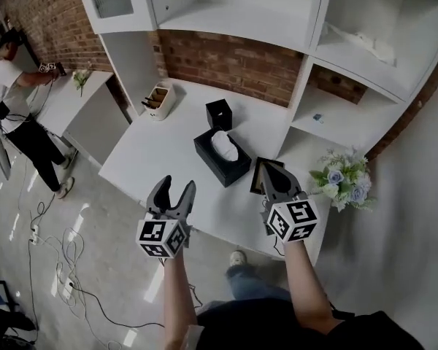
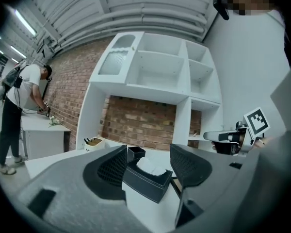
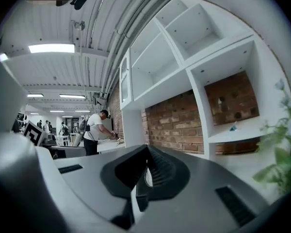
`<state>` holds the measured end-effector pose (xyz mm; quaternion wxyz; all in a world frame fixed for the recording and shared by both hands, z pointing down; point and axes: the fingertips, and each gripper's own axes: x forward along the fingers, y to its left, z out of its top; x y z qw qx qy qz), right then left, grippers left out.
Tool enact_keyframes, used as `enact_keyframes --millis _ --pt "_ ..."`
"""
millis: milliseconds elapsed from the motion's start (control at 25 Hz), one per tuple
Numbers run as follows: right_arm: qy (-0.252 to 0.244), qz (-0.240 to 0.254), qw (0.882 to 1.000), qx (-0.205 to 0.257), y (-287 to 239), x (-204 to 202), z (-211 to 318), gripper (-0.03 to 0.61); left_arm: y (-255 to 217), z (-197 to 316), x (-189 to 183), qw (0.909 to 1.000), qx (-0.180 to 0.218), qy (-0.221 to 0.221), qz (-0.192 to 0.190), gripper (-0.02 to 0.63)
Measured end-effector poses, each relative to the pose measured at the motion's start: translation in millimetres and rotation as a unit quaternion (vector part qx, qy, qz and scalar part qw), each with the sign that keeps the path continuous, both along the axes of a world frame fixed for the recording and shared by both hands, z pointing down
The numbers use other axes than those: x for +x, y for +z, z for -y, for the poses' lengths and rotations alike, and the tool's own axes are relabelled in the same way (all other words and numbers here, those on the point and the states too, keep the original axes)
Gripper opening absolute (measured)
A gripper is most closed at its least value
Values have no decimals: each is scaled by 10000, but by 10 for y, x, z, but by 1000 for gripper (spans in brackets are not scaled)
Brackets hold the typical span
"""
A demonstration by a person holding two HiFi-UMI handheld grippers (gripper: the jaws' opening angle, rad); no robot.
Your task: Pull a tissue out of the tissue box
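Note:
A black tissue box (image 1: 220,159) lies on the white table (image 1: 153,152), with white tissue (image 1: 223,146) showing in its top slot. My left gripper (image 1: 178,183) hovers open over the table's near edge, short of the box and a little to its left. In the left gripper view the box (image 2: 145,182) and its tissue (image 2: 151,166) sit between the spread jaws of that gripper (image 2: 148,155), some way ahead. My right gripper (image 1: 269,165) is shut and empty, to the right of the box; its closed jaws (image 3: 146,152) point toward the brick wall.
A small black cube box (image 1: 219,114) stands behind the tissue box. A flat dark tray (image 1: 256,179) lies under my right gripper. A white caddy (image 1: 159,99) sits at the back left, flowers (image 1: 343,179) at the right, white shelves (image 1: 350,57) behind. A person (image 1: 14,100) works far left.

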<state>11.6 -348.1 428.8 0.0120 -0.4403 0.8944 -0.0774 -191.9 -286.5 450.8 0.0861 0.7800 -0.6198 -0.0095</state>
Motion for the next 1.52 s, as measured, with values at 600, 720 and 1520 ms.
enact_keyframes --millis 600,720,1520 --pt "-46 -165 9992 -366 271 -316 1017 -2 211 1241 55 9985 -254 489 71 247" --pt "13 -258 9988 -420 304 -319 1081 -2 245 1423 110 9967 -337 733 104 247" --pt "325 -808 9932 -767 684 0 1070 -2 1210 2334 915 7961 -1407 4220 4103 245"
